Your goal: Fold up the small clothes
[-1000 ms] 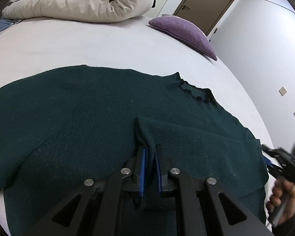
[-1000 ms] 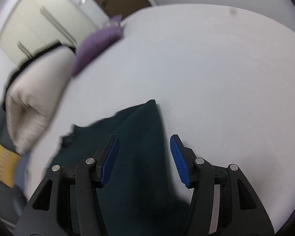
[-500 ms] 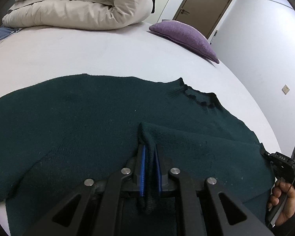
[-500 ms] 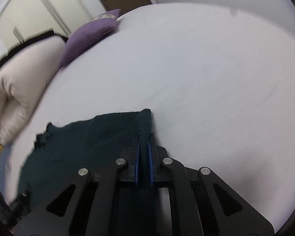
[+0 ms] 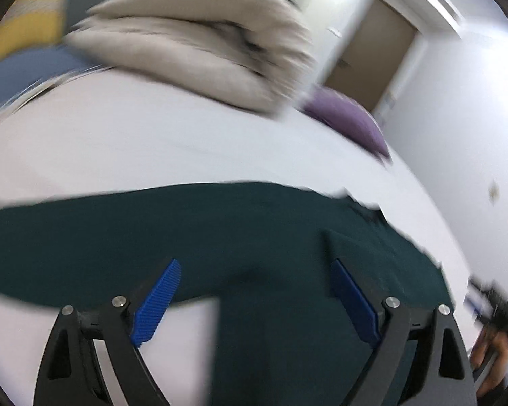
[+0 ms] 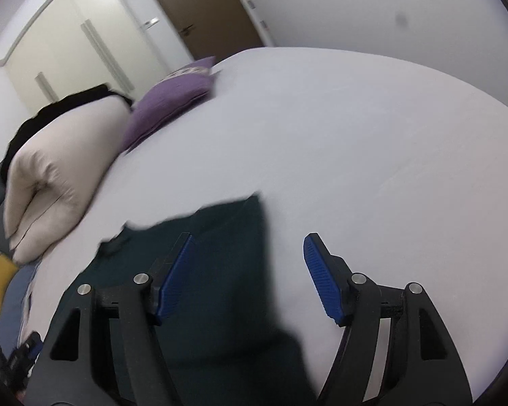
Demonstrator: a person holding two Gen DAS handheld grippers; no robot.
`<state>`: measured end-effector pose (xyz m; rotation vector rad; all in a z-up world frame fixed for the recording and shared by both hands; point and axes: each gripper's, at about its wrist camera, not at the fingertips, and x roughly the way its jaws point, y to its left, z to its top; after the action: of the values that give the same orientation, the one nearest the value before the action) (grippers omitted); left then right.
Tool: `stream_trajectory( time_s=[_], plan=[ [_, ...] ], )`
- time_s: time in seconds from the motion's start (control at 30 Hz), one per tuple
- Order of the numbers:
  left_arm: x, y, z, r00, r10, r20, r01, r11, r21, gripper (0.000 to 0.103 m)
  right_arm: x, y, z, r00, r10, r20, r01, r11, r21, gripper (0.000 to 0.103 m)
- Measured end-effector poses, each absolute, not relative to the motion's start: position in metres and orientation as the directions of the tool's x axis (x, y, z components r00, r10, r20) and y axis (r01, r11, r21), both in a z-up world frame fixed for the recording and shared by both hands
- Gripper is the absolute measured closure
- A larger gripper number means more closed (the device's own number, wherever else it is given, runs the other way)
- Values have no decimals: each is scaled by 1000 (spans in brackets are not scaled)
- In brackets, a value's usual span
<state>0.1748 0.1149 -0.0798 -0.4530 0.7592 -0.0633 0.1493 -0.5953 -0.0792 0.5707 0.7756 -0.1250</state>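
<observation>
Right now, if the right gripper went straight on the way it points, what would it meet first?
Probably the dark green sweater lying below the opening right gripper, near its edge; past that edge only the white bed sheet. Depth is unclear.

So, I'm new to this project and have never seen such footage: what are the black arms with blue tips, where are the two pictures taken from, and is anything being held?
There is no robot here. A person holds a pair of hand-held tongs in each hand, and each pair carries a wide-angle camera looking forward along its two fingers. So one picture looks out over the left tongs, the other over the right tongs; the blue strips are their grip pads. In the left picture you can glimpse the person's other hand at the right edge.

On the white bed lies a dark green sweater, with one sleeve folded over its body. Farther back are a rolled beige duvet and a purple pillow.

Nothing is held: both tongs are opening, pads clear of the sweater below them.
</observation>
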Motion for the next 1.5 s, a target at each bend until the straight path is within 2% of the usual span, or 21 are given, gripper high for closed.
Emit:
stream_trajectory(
  time_s=[0.13, 0.27, 0.4, 0.53, 0.6, 0.63, 0.67, 0.73, 0.83, 0.97, 1.13, 1.3, 1.33, 1.4, 1.43, 1.47, 1.5],
  plan=[
    [113, 234, -102, 748, -134, -650, -361, 741, -567, 13, 111, -548, -65, 707, 235, -667, 184, 850, 494, 37],
    [63, 319, -132, 750, -80, -656, -528, 525, -667, 15, 81, -495, -62, 671, 372, -641, 95, 815, 572, 37],
    [43, 351, -145, 769, -35, -639, -581, 379, -720, 17, 64, -441, -64, 629, 450, -634, 39, 796, 604, 37],
    [67, 361, -151, 772, -11, -636, -596, 335, -730, 18, 56, -401, -66, 586, 490, -646, 14, 790, 612, 37],
    [87, 362, -153, 774, -35, -632, -582, 353, -732, 48, 51, -386, -63, 576, 505, -642, -6, 789, 615, 37],
    [91, 369, -158, 765, -70, -640, -580, 356, -733, 83, 48, -380, -60, 576, 508, -640, -14, 790, 614, 37],
    [102, 369, -166, 746, -107, -658, -592, 346, -728, 96, 44, -377, -57, 579, 510, -637, -20, 789, 613, 37],
    [109, 365, -163, 737, -98, -668, -601, 356, -715, 96, 40, -373, -52, 584, 511, -631, -30, 790, 612, 37],
    [122, 342, -128, 760, -61, -647, -546, 478, -688, 95, 31, -378, -46, 594, 506, -626, -34, 793, 609, 37],
    [157, 266, -68, 783, -76, -617, -399, 699, -593, 95, 35, -401, -47, 603, 502, -619, -13, 783, 622, 38],
    [198, 101, -27, 777, -158, -610, -130, 907, -400, 95, 36, -436, -59, 626, 486, -610, 49, 756, 653, 38],
    [206, -68, -50, 705, -281, -651, 133, 954, -268, 94, 32, -471, -73, 648, 458, -609, 107, 737, 668, 38],
    [204, -104, -64, 678, -297, -672, 186, 954, -235, 91, 31, -480, -77, 650, 452, -611, 122, 731, 671, 38],
    [206, -139, -86, 634, -296, -714, 230, 954, -191, 76, 33, -491, -85, 641, 447, -624, 147, 727, 671, 38],
    [207, -153, -99, 600, -289, -746, 244, 954, -173, 59, 35, -494, -88, 633, 445, -633, 156, 727, 668, 38],
    [206, -158, -109, 574, -277, -771, 244, 956, -163, 49, 38, -496, -93, 619, 447, -645, 167, 728, 665, 37],
    [201, -157, -114, 569, -272, -776, 237, 958, -162, 47, 42, -497, -98, 604, 452, -657, 175, 728, 663, 37]
  ],
)
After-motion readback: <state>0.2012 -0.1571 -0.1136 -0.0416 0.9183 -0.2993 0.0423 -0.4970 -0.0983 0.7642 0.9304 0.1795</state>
